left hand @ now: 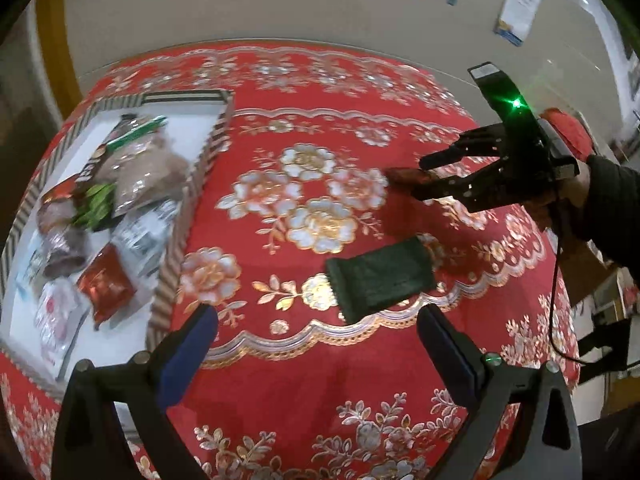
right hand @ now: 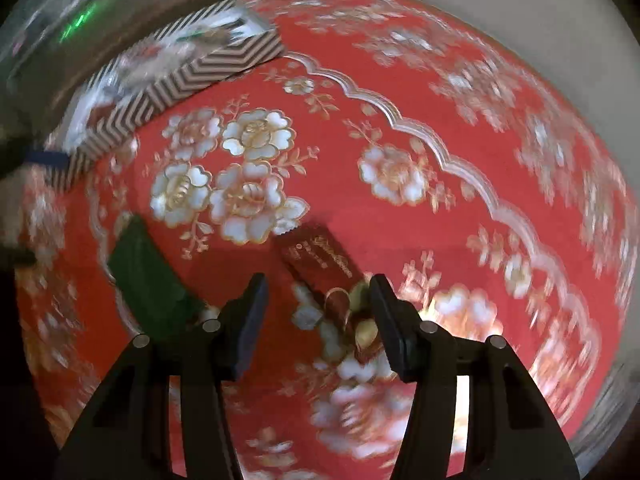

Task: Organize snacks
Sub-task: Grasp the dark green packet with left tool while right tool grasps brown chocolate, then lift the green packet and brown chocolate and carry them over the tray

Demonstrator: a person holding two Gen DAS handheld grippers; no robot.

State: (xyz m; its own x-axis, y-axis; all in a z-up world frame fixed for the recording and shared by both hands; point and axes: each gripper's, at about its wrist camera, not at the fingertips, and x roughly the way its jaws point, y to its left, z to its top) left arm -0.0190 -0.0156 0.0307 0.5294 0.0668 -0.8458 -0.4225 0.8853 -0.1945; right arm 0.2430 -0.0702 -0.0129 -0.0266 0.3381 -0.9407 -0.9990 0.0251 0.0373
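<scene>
A dark green snack packet (left hand: 380, 280) lies flat on the red flowered tablecloth (left hand: 304, 128), just beyond my left gripper (left hand: 320, 344), which is open wide and holds nothing. A dark red packet with gold print (right hand: 320, 260) lies on the cloth further right. My right gripper (right hand: 320, 312) points down over it, open, with a finger on each side of the packet's near end; the left pad stands clear of it. In the left wrist view the same right gripper (left hand: 424, 178) hovers at that red packet (left hand: 400, 176). The green packet (right hand: 148, 280) lies to its left.
A shallow box with a zigzag-striped rim (left hand: 208, 148) stands at the table's left and holds several snack packets, among them a red one (left hand: 106, 284) and a brown one (left hand: 148, 168). The same box (right hand: 200, 72) shows at the right wrist view's upper left. A sleeve (left hand: 612, 208) reaches in from the right.
</scene>
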